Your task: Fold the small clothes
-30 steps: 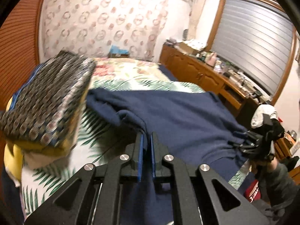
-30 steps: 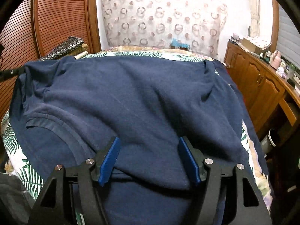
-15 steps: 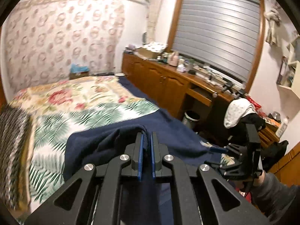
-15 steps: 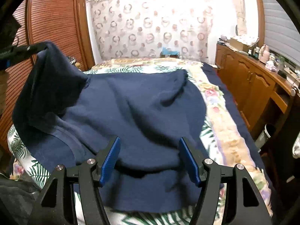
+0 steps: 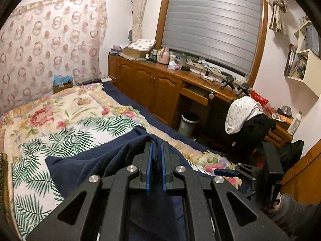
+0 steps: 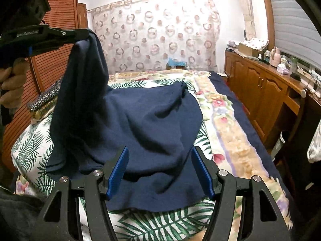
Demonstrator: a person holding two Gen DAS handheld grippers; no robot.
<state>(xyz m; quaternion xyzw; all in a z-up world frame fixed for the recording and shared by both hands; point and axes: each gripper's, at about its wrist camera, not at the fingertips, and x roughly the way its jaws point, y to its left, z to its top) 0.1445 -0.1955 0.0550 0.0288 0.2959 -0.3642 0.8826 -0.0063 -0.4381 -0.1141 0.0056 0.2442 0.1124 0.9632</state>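
**Left tool lifts one corner of the blue shirt, right tool waits wide above it**

The left tool [image 5: 156,150] is closed narrow on a fold of the dark blue shirt [image 6: 144,120] and holds this corner raised above the bed [image 6: 230,140]. The rest of the shirt lies spread on the leaf-pattern bed cover, hanging down from the raised corner. The right tool [image 6: 159,170] stands wide, with nothing pressed between its blue pads; the near part of the shirt is under and in front of it.

The right wrist view shows the left tool [image 6: 80,35] from the side, with a hand [image 6: 12,84] on its grip, and a patterned pile of clothes [image 6: 46,98] at the left bed edge. The left wrist view shows instead the right tool [image 5: 226,172] low at the right, and the wooden cabinet [image 5: 152,88] under the window.

The shirt's near hem lies close to the front edge of the bed. To the right of the shirt the flower-pattern cover is free.
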